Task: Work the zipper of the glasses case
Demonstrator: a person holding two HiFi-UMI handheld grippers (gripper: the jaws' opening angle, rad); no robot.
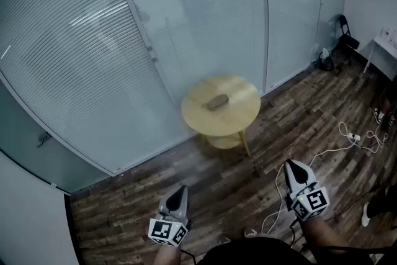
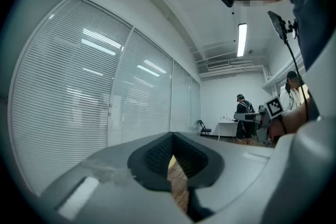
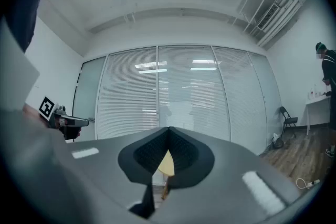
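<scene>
Yellow and round, the table [image 1: 243, 116] stood by the glass wall [image 1: 186, 22], with the case [image 1: 218, 102] lying flat near its middle. Both claws were clenched on nothing: the left gripper [image 1: 180, 192] and right gripper [image 1: 293, 167] hung level, tips together, well apart from the table. The step in hand looked like the approach. Done well, it meant coming up square to the case, minding the cable [image 1: 322, 152], and parting the jaws only once the zipper pull showed; from here it was too small to see.
</scene>
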